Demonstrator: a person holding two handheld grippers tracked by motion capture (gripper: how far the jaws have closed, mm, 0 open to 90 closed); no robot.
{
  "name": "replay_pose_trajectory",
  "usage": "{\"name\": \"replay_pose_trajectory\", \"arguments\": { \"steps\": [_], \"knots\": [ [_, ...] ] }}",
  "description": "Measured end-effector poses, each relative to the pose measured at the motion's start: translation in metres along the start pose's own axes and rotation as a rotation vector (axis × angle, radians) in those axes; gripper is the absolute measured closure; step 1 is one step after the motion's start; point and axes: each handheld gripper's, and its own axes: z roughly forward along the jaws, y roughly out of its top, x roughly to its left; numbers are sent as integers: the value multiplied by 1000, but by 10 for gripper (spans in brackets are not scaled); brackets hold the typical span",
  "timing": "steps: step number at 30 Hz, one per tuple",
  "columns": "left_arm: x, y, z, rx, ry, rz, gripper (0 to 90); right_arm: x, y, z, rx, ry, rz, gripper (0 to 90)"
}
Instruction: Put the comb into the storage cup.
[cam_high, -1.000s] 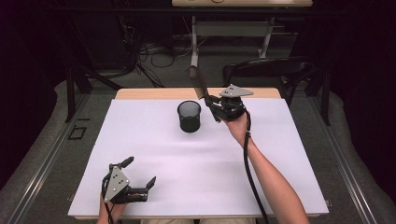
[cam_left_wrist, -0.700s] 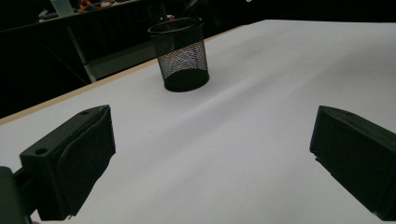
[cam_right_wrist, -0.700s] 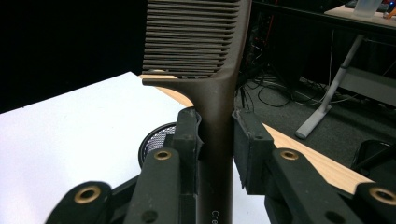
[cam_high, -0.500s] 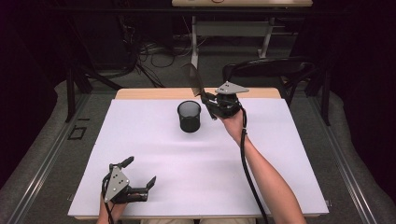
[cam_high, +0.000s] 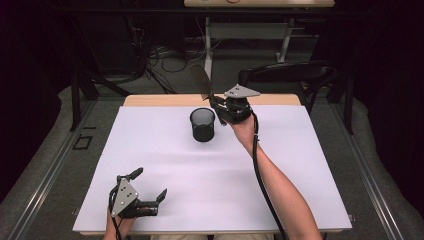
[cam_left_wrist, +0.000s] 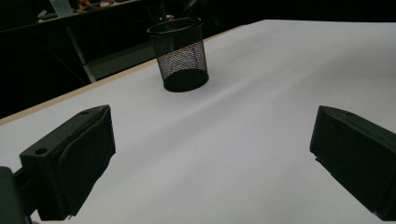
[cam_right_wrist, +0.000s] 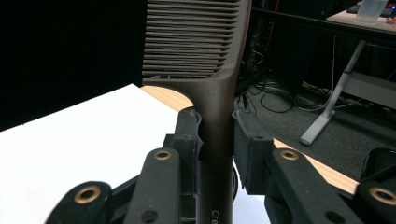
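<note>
Table (cam_high: 300, 190) w/ white top takes up most of the high view; a black mesh cup (cam_high: 203, 125) stands upright toward the far middle, nothing visible inside it from here. Right gripper (cam_high: 220, 107) is held up just beside the cup, on its right, near the far edge. It has a dark comb (cam_high: 201, 82) clamped by the handle, teeth end sticking up and away past the table edge. Left gripper (cam_high: 150, 192) sits low at the near left corner, well apart from cup and comb, jaws spread wide, nothing between them.

Handling, my guess: comb is thin hard plastic, v. light, stiff enough not to droop, handle smooth so it could twist or slide in the pads if nudged sideways. Teeth are fine and prob bendable, so grip stays on the handle, not the toothed part. As held now the pinch is just below where the teeth start, which leaves the long handle end free to go down into the cup.

View differences: right gripper view gives the close-up: comb (cam_right_wrist: 210, 93) upright between both pads, squeezed on its flat sides, rows of teeth to the left, some lettering low on the handle (too cut off to read). High view can't show that contact but does show comb vs. cup spacing. Left gripper view shows the cup (cam_left_wrist: 180, 53) side-on, mesh see-thru, solid base flat on the table, plus its own two jaws far apart over bare white top.
</note>
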Motion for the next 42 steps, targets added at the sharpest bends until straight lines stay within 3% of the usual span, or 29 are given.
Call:
{"name": "replay_pose_trajectory", "arguments": {
  "steps": [22,42],
  "knots": [
    [-1,0,0,-3,-3,-3,1,7,10,14,-18,2,-7,729],
    [0,1,-1,-8,2,-6,1,10,10,22,-112,4,-15,730]
  ]
}}
